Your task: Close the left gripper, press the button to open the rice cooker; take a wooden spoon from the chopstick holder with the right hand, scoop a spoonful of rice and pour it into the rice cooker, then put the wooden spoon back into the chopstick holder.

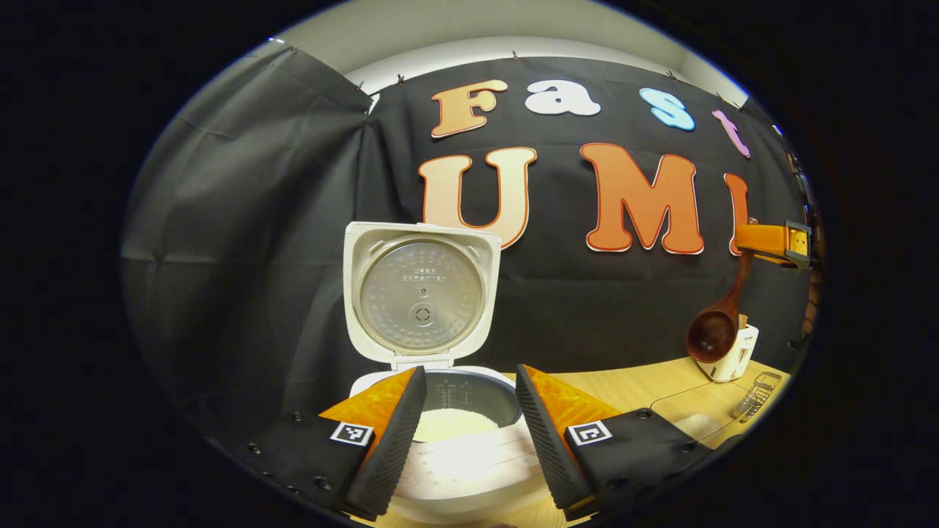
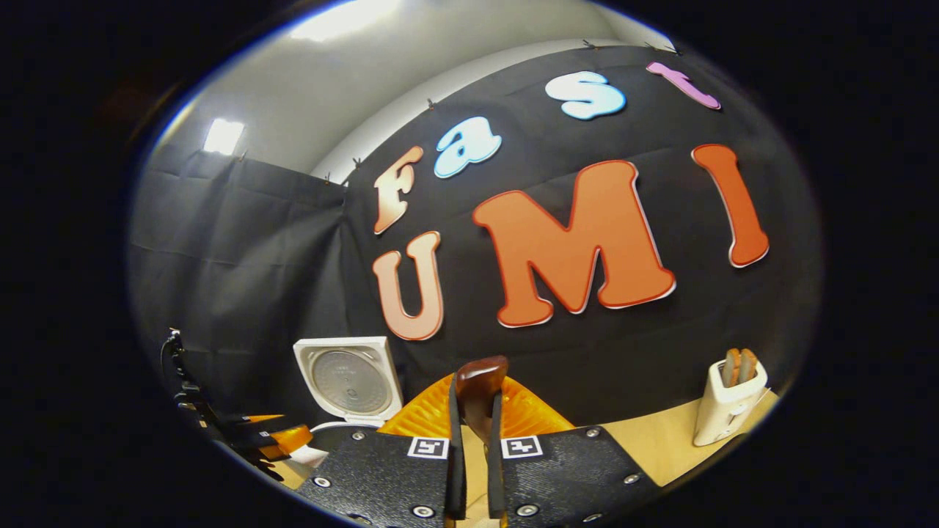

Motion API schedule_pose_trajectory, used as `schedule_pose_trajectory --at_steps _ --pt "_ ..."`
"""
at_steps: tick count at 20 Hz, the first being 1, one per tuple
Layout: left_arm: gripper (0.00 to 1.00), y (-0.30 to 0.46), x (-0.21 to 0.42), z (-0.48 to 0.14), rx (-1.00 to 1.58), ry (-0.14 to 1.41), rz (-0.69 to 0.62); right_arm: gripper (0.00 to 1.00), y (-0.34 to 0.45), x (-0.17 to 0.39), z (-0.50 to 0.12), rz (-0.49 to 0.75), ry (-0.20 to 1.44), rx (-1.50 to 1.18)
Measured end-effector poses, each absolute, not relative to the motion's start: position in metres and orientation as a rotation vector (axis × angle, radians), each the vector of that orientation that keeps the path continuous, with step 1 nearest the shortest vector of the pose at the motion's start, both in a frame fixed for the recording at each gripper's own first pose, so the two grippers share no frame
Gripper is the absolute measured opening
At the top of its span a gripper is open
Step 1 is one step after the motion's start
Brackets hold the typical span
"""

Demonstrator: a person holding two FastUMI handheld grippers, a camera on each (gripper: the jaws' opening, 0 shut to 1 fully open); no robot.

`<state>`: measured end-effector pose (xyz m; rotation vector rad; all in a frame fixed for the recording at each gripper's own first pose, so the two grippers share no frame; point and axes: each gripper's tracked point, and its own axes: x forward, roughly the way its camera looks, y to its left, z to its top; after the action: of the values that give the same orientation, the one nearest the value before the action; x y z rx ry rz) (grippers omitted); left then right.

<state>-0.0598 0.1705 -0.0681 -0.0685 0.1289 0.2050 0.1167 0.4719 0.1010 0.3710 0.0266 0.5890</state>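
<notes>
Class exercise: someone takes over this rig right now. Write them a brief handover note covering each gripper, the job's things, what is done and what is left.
Left gripper: open, empty, above the white rice cooker.
Right gripper: shut on the dark wooden spoon, which hangs bowl down near the white chopstick holder.
Done: the cooker's lid stands open, white rice visible in its pot; spoon is out of the holder.
Left: whether a spoonful was poured yet cannot be told. If not, scoop and pour. Then return the spoon to the holder.

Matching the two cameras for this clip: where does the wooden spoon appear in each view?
Left gripper view: the wooden spoon hangs bowl-down at far right, above the chopstick holder.
Right gripper view: its handle stands bottom centre, clamped in the right gripper.
Shared landmark: the rice cooker's raised lid.
</notes>
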Motion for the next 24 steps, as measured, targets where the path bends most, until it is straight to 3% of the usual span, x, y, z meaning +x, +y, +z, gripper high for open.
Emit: schedule_pose_trajectory --at_steps 17,24 --pt "0.81 0.124 -0.032 -0.069 -0.037 0.144 0.216 0.12 0.359 0.134 0.056 0.208 0.170 0.440" --pt "0.81 0.107 -0.024 -0.056 -0.040 0.101 0.192 0.12 0.341 0.129 0.028 0.142 0.254 0.507"
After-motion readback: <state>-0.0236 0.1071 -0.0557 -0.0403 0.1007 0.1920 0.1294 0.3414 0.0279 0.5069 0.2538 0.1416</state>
